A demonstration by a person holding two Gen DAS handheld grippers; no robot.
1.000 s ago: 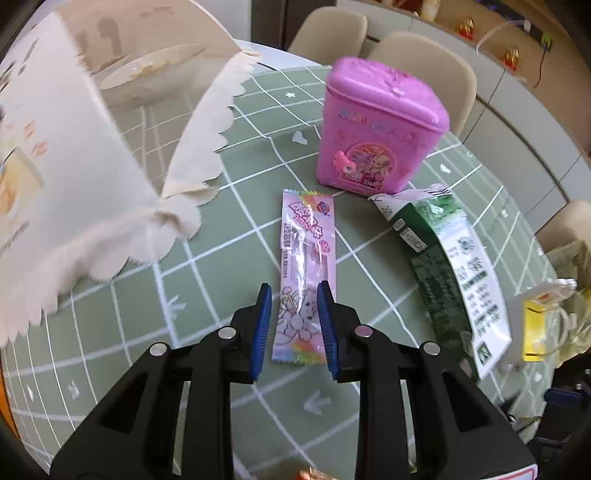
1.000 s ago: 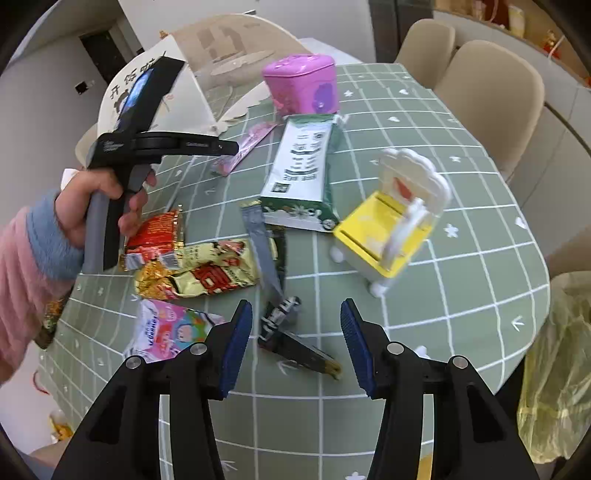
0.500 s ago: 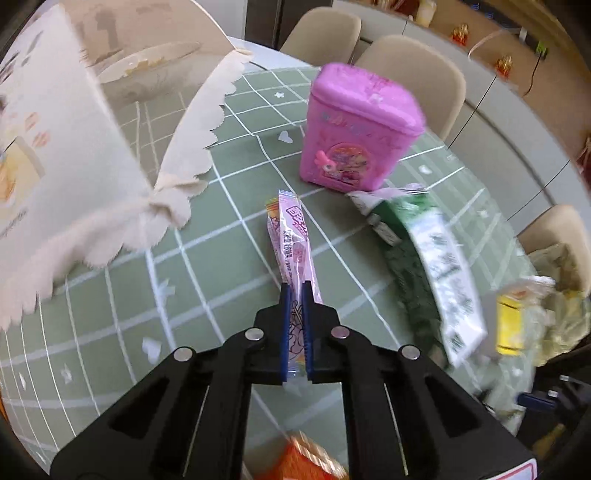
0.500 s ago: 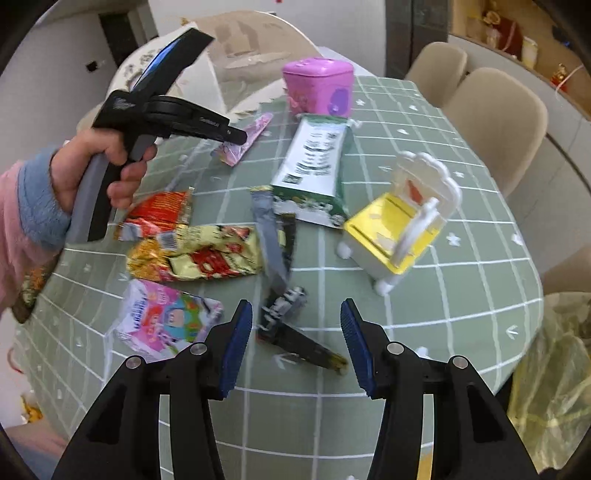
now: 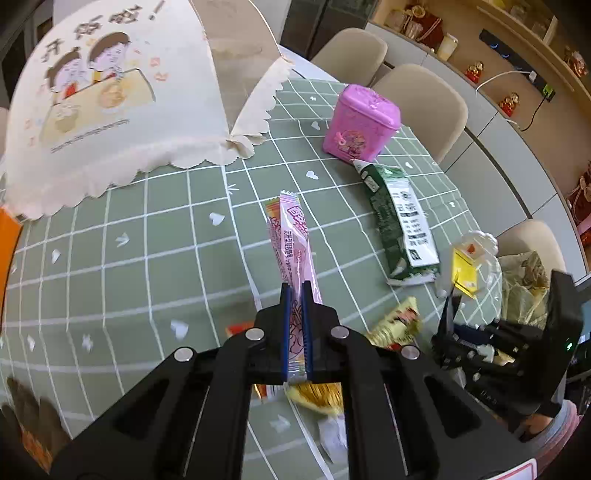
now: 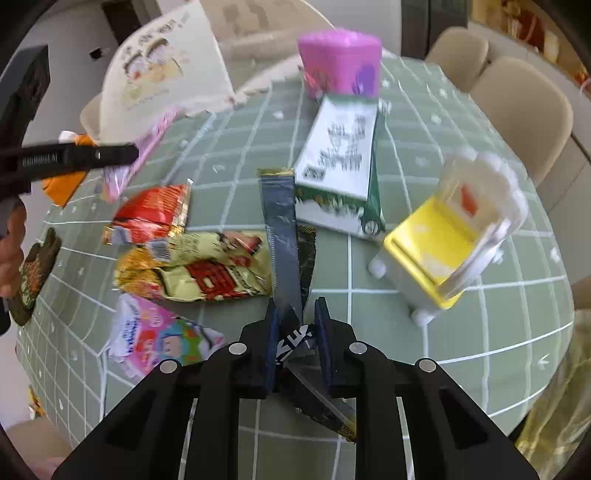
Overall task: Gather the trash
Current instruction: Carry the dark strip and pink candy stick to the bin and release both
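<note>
1. Presently, left wrist view: the left tool (image 5: 296, 291) is clamped on the long pink plastic candy wrapper (image 5: 291, 236), lifted well short of the pink lidded tin (image 5: 360, 123); the slick film may slip.
2. Right wrist view: the right tool (image 6: 294, 321), jaws narrowly parted around the dark blue foil wrapper strip (image 6: 282, 240) lying near that tin, may pinch only an edge.

A round table (image 5: 155, 236) fills the middle, covered in a sage-green cloth ruled with white grid lines and dotted with small white hearts and arrows. Beige upholstered chairs (image 5: 417, 92) ring its far edge — three show clearly in the left wrist view. Behind them runs a long pale cabinet counter (image 5: 517, 155) under a wooden shelf (image 5: 524, 26) holding small ornaments. A power strip (image 5: 517, 27) sits on the shelf — its white cable droops. Daylight is bright and even.
</note>
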